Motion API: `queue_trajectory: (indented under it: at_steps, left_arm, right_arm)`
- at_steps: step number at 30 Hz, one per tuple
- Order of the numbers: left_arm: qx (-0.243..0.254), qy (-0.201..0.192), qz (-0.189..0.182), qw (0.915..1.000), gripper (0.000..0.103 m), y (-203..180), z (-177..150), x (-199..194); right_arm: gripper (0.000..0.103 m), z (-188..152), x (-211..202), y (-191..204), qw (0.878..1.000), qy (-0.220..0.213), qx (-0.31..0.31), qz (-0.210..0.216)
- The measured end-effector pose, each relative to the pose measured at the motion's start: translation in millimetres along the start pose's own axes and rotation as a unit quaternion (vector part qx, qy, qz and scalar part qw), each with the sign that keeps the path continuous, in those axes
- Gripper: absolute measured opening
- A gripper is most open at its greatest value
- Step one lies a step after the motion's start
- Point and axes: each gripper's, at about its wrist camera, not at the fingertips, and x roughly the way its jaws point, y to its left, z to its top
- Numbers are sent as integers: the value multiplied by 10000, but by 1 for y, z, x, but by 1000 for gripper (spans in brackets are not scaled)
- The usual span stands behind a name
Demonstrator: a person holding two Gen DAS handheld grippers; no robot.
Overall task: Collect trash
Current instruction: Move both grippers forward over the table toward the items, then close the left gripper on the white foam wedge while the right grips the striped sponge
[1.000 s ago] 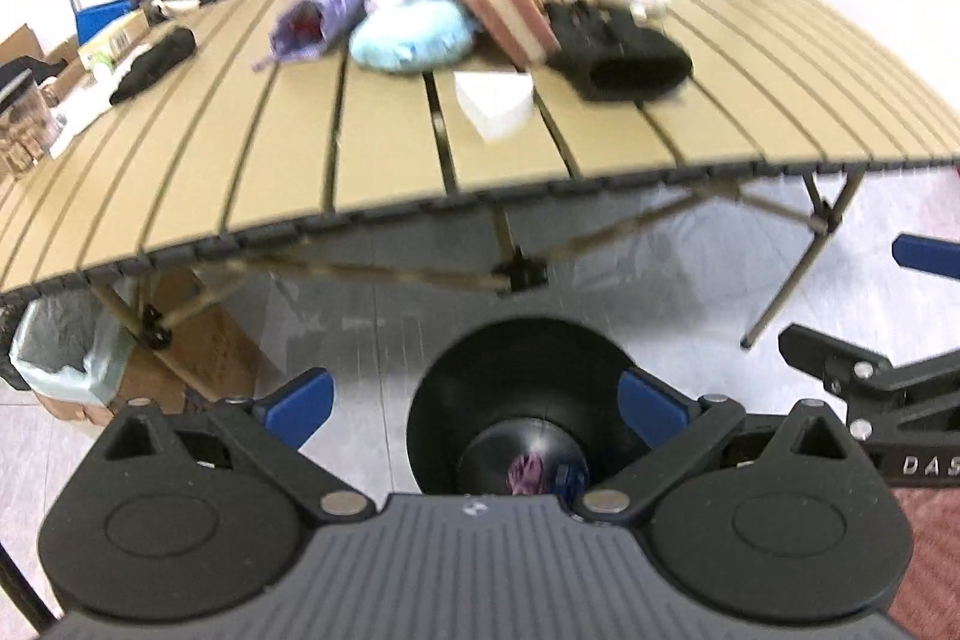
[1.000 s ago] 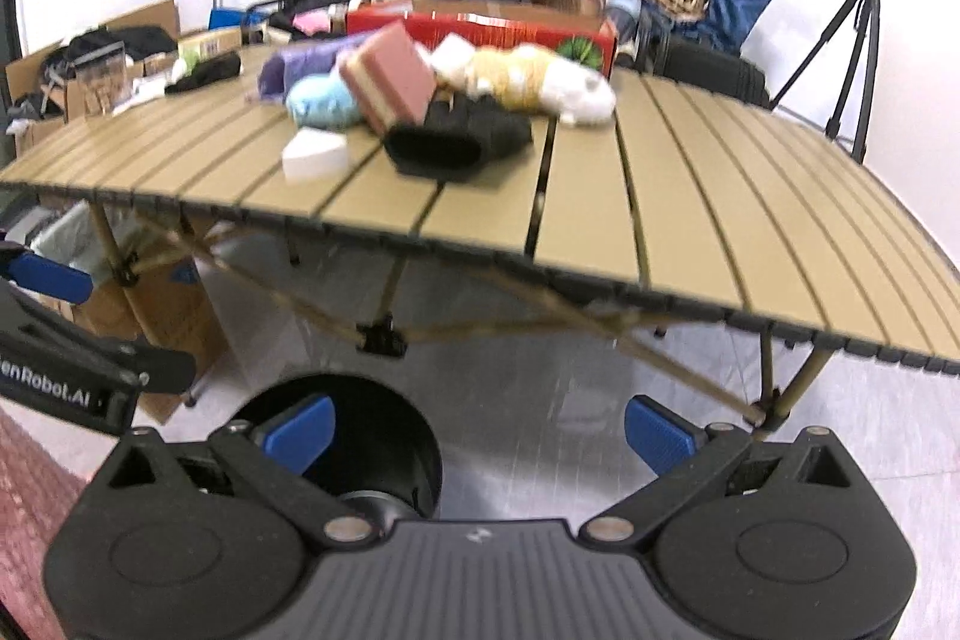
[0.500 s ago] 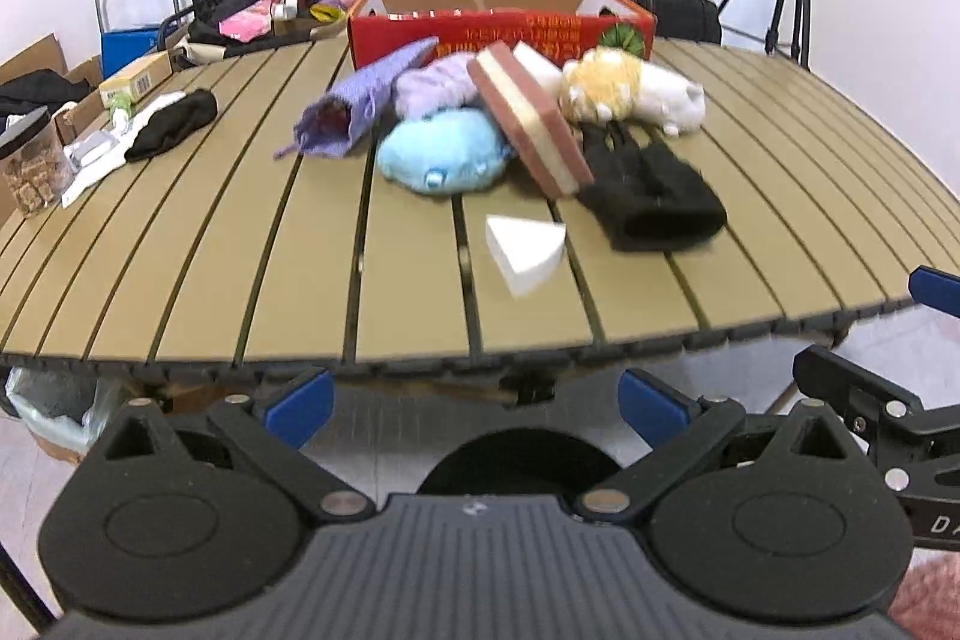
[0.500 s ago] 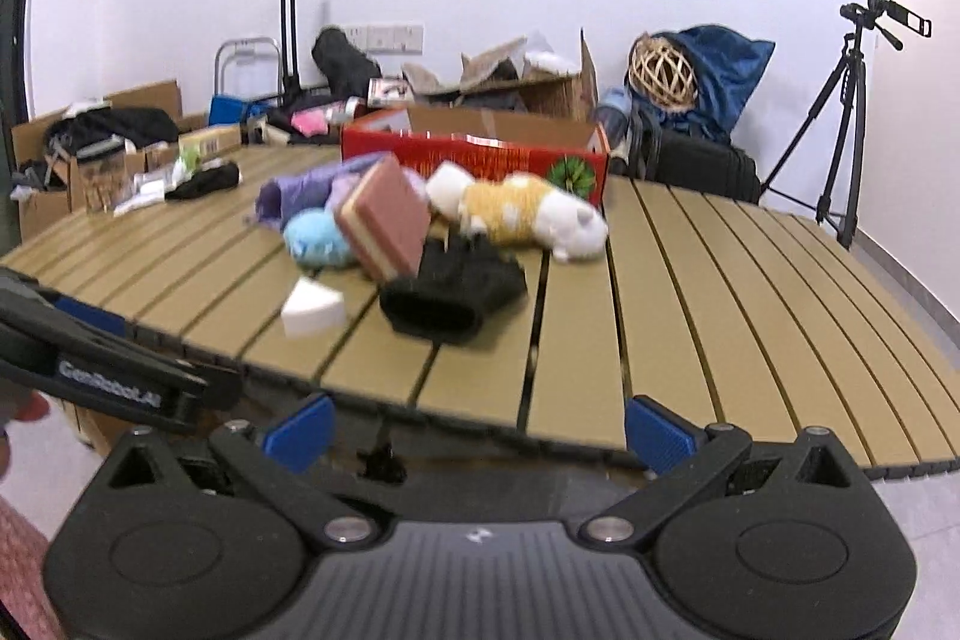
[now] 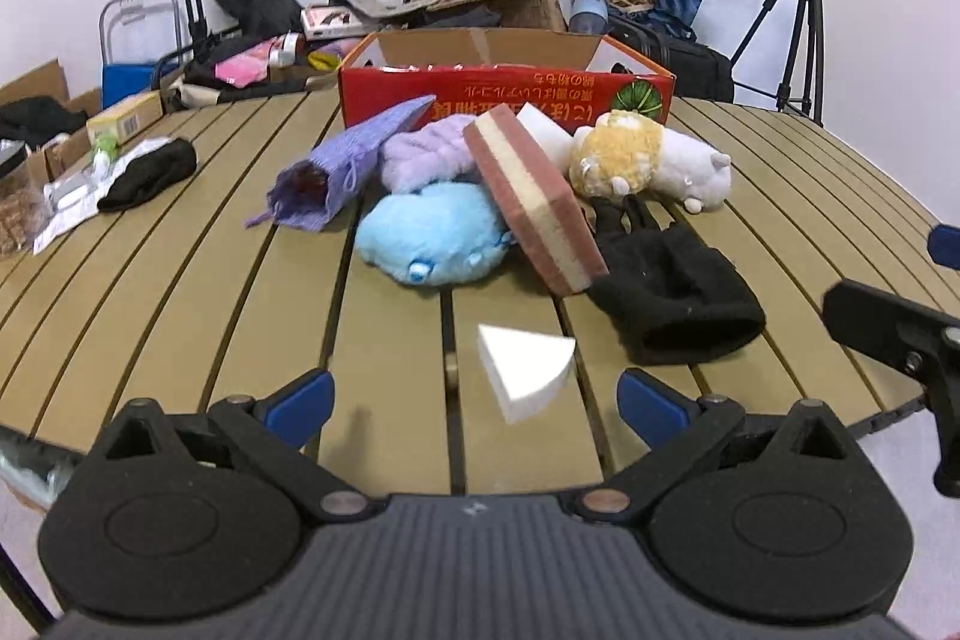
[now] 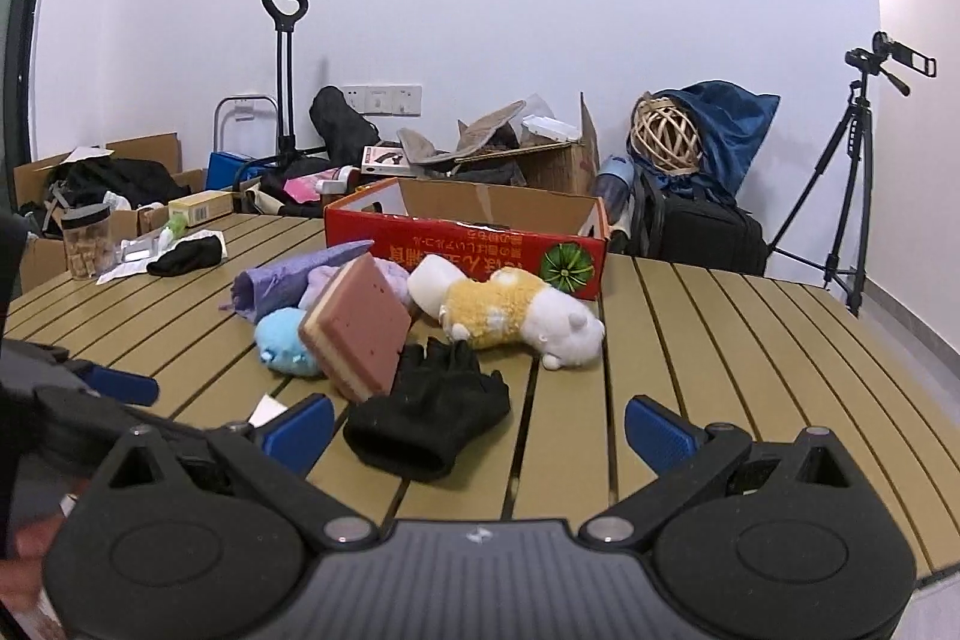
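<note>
The slatted table point(image 5: 180, 316) spreads out ahead of both your grippers. At its far side stands the red carton point(image 5: 504, 97), printed with a green pumpkin and upside-down script too small for you to read. In front of the carton lies a heap: a purple pouch point(image 5: 336, 166), a blue plush point(image 5: 429, 232), a pink-and-cream sponge block point(image 5: 531, 196) leaning tilted on the blue plush, a yellow-and-white plush point(image 5: 645, 163) and a black glove point(image 5: 672, 292).

Your left gripper point(image 5: 474, 400) has both jaws spread wide and holds nothing. The white foam wedge point(image 5: 525, 361), a small white piece with 1 curved edge, lies on the slats just ahead, between the 2 blue fingertips point(image 5: 300, 400).

Your right gripper point(image 6: 477, 427) is likewise wide apart and empty; the black glove lies directly ahead of it, near its left fingertip. A tripod point(image 6: 852, 196) stands beyond the table to the right.
</note>
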Motion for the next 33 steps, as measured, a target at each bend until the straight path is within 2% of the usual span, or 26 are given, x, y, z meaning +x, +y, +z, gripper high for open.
queue_trajectory:
  at_steps: [3,8,9,11,13,18,24,33]
  left_arm:
    - [32,-56,-2,10000,94,-1,-1,9]
    - [-84,73,-220,9997,64,3,-3,24]
    - [-109,25,-298,9995,62,4,-4,25]
    - [-104,-68,-369,9992,44,3,-4,24]
    - [-102,-98,-512,9986,34,2,-4,25]
    - [-154,-217,-522,9983,30,5,-3,26]
    - [-189,-515,-284,9981,30,22,3,16]
    - [-477,-639,133,9967,30,63,15,13]
  right_arm:
    - [103,-2,12,1,10000,17,14,24]
    - [103,-9,23,-1,9999,-4,140,54]
    - [103,-10,25,-1,9998,-27,175,65]
    - [103,-11,28,-1,9997,-72,225,91]
    - [103,-12,30,1,9996,-118,233,118]
    - [103,-10,35,9,9994,-256,191,137]
    - [103,-5,45,20,9989,-323,206,252]
    - [103,8,74,47,9984,-393,195,348]
